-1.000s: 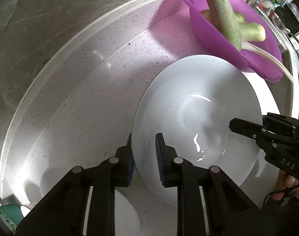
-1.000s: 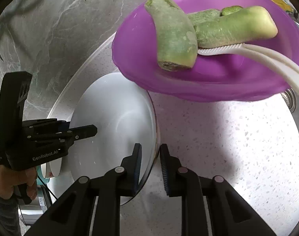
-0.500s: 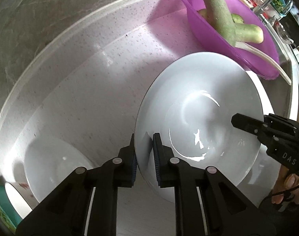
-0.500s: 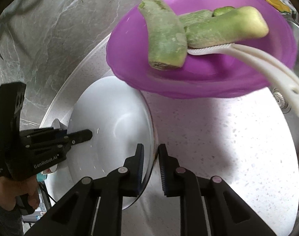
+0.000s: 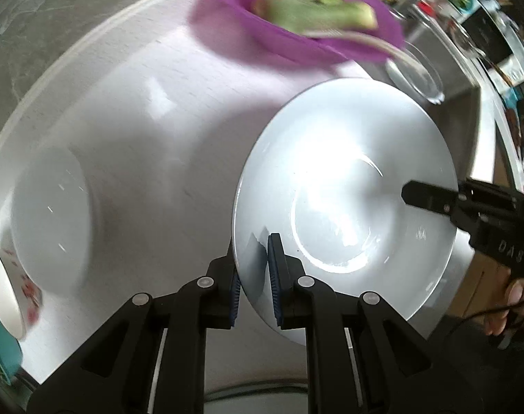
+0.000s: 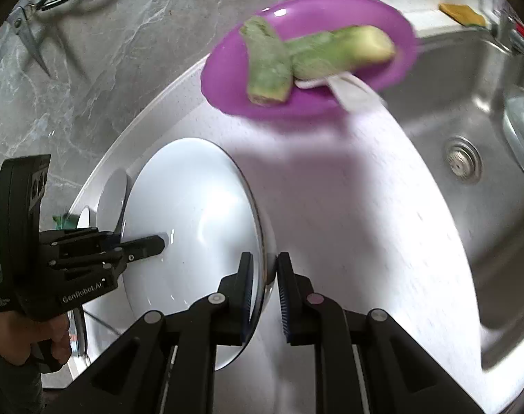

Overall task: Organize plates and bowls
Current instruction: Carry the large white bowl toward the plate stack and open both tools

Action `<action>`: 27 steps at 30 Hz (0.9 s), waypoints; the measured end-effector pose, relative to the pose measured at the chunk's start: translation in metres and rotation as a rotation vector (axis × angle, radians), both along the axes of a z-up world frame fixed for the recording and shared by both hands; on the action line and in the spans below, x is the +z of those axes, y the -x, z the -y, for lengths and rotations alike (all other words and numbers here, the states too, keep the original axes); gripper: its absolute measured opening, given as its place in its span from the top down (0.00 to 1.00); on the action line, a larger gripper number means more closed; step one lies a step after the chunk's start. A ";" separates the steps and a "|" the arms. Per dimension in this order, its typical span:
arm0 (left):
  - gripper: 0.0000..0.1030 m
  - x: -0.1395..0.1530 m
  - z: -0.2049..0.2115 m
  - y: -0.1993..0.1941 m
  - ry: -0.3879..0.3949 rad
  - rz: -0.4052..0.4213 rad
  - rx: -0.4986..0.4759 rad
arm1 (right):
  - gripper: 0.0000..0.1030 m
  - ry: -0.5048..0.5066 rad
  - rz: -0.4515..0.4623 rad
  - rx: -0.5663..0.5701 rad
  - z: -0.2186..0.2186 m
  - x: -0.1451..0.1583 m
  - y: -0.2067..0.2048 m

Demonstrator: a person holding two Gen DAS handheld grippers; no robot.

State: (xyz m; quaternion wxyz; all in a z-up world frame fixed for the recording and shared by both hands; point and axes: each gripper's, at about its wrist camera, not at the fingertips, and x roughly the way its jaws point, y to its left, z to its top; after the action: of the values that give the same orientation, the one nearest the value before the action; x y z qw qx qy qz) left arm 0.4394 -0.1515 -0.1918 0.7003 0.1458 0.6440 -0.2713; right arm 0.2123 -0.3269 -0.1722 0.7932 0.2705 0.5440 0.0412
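A large white plate (image 5: 344, 186) is held in the air above the white speckled counter (image 5: 141, 110), tilted. My left gripper (image 5: 254, 272) is shut on its near rim. My right gripper (image 6: 264, 289) is shut on the opposite rim of the same plate (image 6: 193, 227); it also shows in the left wrist view (image 5: 431, 200). A second white plate (image 5: 51, 217) lies on the counter at the left. A small white bowl with a pink flower pattern (image 5: 10, 293) stands at the far left edge.
A purple bowl (image 6: 306, 51) with green vegetable pieces and a white utensil sits at the counter's back. A steel sink (image 6: 469, 158) lies to the right, with a glass bowl (image 5: 413, 72) in it. Scissors (image 6: 27, 34) lie on the grey marble.
Both grippers have lifted the large plate up and away from the counter. The views have pulled back, so the second plate, the flowered bowl and the sink now show more.
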 end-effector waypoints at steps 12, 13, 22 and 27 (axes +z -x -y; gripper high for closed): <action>0.88 -0.023 0.025 0.072 -0.007 -0.054 -0.039 | 0.84 -0.043 -0.107 0.032 0.004 -0.026 0.076; 0.88 -0.028 0.035 0.076 -0.007 -0.055 -0.039 | 0.84 -0.045 -0.114 0.035 0.003 -0.029 0.078; 0.88 -0.055 0.053 0.096 -0.029 -0.050 -0.046 | 0.84 -0.043 -0.126 0.035 0.015 -0.040 0.090; 0.88 -0.063 0.064 0.095 -0.025 -0.031 -0.045 | 0.84 -0.041 -0.126 0.043 0.019 -0.046 0.090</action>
State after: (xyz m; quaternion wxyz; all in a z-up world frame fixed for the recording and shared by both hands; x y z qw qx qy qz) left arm 0.3445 -0.2156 -0.2544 0.6820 0.1646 0.6547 -0.2813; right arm 0.1220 -0.3460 -0.2183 0.7506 0.2770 0.5976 0.0520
